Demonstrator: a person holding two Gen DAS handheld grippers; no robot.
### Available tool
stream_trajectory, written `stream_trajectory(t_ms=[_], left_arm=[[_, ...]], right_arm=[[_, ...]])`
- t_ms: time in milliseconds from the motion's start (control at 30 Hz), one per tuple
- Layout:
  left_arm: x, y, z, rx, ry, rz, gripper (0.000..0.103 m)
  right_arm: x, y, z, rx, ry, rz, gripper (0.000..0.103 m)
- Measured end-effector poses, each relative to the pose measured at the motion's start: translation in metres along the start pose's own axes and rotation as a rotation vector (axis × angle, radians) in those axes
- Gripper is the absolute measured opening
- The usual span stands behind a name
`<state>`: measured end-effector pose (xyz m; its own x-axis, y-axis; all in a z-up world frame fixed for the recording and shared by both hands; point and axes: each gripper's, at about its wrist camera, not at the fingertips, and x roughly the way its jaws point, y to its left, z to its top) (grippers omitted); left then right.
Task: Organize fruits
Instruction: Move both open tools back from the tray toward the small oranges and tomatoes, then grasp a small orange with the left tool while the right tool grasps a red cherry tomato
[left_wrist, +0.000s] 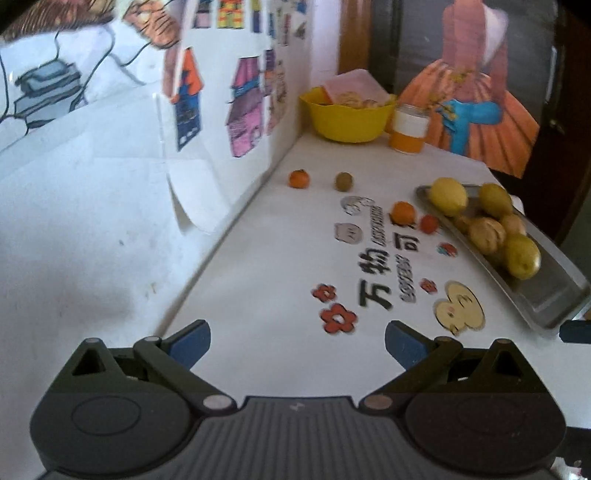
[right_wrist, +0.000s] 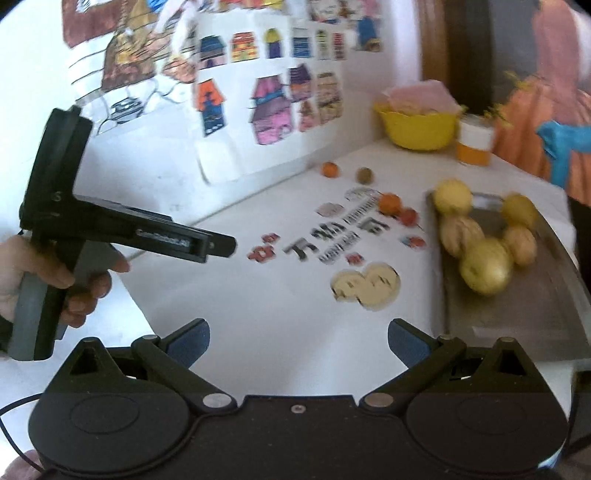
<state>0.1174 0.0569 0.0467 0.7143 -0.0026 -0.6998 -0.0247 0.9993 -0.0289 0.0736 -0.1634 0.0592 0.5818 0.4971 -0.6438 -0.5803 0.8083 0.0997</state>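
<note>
Left wrist view: left tongs (left_wrist: 297, 345) spread wide, nothing between them, above the white worktop (left_wrist: 280, 266); a grey tray (left_wrist: 546, 280) at 2 o'clock holds lemons (left_wrist: 448, 195) and walnuts (left_wrist: 486, 233), with two oranges (left_wrist: 299, 178), a brown fruit (left_wrist: 344, 181) and a small red fruit (left_wrist: 429, 223) loose on the worktop toward 12 o'clock. Right wrist view: right tongs (right_wrist: 298, 345) likewise gape empty, tray at 2 o'clock, a hand (right_wrist: 55, 280) gripping the other tool's handle at 9 o'clock. Yellow bowl (left_wrist: 347, 120) and jar (left_wrist: 408, 127) stand at the far end.
</note>
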Motion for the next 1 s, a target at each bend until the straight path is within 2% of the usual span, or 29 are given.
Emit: stream_trajectory(t_ms=[200, 333, 533, 767, 1000], left_arm=[[0.019, 0.006, 0.025, -0.051, -0.015, -0.011, 0.102], [0.036, 0.002, 0.041, -0.065, -0.021, -0.021, 0.102], [0.066, -0.008, 0.052, -0.053, -0.021, -0.041, 0.102], [0.104, -0.024, 0.067, -0.078, 0.002, -0.122, 0.102], [0.142, -0.043, 0.082, -0.109, 0.038, -0.201, 0.102]], right_arm=[[0.021, -0.001, 0.050, -0.136, -0.037, -0.020, 0.102], [0.036, -0.013, 0.070, -0.206, -0.064, -0.050, 0.102], [0.063, -0.048, 0.076, -0.251, -0.042, -0.077, 0.102], [0.097, -0.086, 0.075, -0.296, 0.006, -0.081, 0.101], [0.127, -0.112, 0.072, -0.303, 0.030, -0.085, 0.085]])
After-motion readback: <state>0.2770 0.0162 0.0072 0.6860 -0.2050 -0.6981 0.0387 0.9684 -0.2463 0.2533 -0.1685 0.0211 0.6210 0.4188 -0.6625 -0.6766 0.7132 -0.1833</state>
